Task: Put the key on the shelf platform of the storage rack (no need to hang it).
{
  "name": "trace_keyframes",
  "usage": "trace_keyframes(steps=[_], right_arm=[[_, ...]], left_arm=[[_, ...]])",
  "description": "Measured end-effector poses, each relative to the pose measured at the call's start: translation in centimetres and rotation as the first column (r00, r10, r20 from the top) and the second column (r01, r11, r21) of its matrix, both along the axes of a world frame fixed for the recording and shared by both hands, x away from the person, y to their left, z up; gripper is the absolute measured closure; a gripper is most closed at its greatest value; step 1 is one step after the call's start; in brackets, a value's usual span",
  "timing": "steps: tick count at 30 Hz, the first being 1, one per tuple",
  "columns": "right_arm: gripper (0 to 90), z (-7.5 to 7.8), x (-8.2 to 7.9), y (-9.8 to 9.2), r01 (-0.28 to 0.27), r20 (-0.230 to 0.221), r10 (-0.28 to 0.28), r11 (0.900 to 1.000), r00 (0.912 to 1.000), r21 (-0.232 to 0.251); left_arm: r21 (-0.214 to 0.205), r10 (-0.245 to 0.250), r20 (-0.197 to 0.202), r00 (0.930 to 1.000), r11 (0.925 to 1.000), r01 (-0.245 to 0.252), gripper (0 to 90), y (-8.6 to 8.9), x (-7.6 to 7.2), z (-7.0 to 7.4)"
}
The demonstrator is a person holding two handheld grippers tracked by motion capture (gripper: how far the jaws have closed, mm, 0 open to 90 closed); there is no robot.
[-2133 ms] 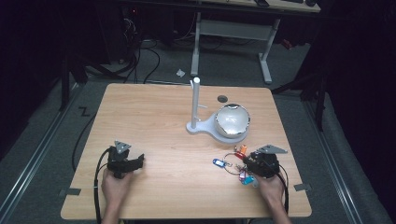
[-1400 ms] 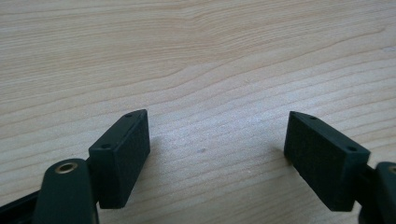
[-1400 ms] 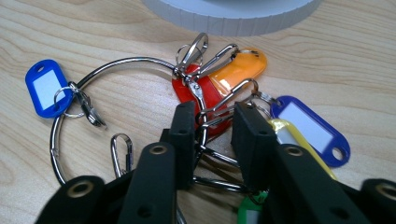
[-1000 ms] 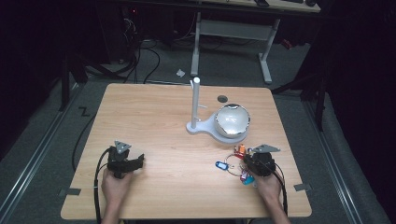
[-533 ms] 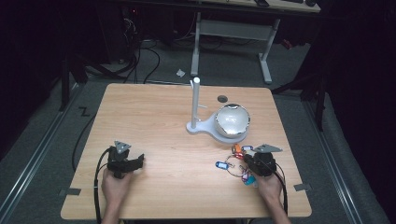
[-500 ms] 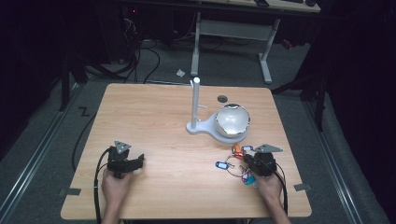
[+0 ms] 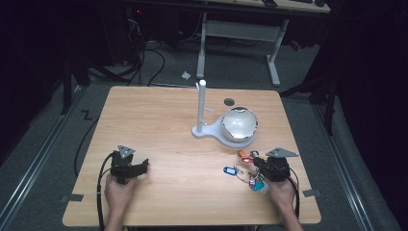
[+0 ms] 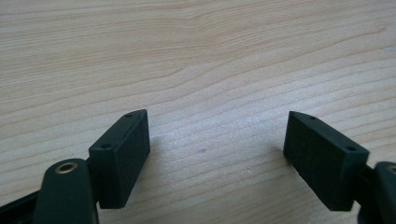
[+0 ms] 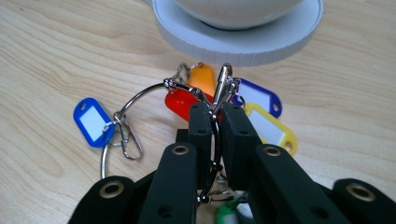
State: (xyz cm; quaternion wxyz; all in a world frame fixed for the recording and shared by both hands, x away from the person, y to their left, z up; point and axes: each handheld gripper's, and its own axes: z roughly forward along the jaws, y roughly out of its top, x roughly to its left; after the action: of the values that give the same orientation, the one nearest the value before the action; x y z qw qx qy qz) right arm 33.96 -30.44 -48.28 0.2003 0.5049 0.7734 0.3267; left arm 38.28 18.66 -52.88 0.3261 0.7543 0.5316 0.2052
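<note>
The key ring (image 9: 154, 100) with its coloured tags (image 9: 93, 122) is lying on the counter (image 7: 163, 120), near its right front edge and just in front of the round white base (image 9: 243, 44) carrying a shiny bowl (image 7: 239, 122). The right tool (image 9: 215, 114) is pinching the wire of the ring, its jaws pressing together on it. A white post (image 7: 201, 103) is standing beside the bowl. Well apart, at the front left, the left tool (image 8: 217, 142) is resting with jaws spread over bare wood.
</note>
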Motion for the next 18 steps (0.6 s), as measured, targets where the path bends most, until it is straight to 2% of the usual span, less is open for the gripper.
trace_keyframes(steps=[11, 18], right_arm=[[83.7, 2.0, -0.2, 0.2, -0.03, 0.035, 0.03, 0.9995, 0.9989, -0.003], [83.7, 3.8, -0.4, 0.1, -0.046, 0.066, 0.046, 0.9989, 0.9967, -0.006]], left_arm=[[-0.003, 0.0, 0.0, 1.0, 1.0, 0.0, 22.9, 0.0, 0.0, 0.0], [-0.005, 0.001, -0.001, 1.0, 1.0, -0.001, 22.9, 0.0, 0.0, 0.0]])
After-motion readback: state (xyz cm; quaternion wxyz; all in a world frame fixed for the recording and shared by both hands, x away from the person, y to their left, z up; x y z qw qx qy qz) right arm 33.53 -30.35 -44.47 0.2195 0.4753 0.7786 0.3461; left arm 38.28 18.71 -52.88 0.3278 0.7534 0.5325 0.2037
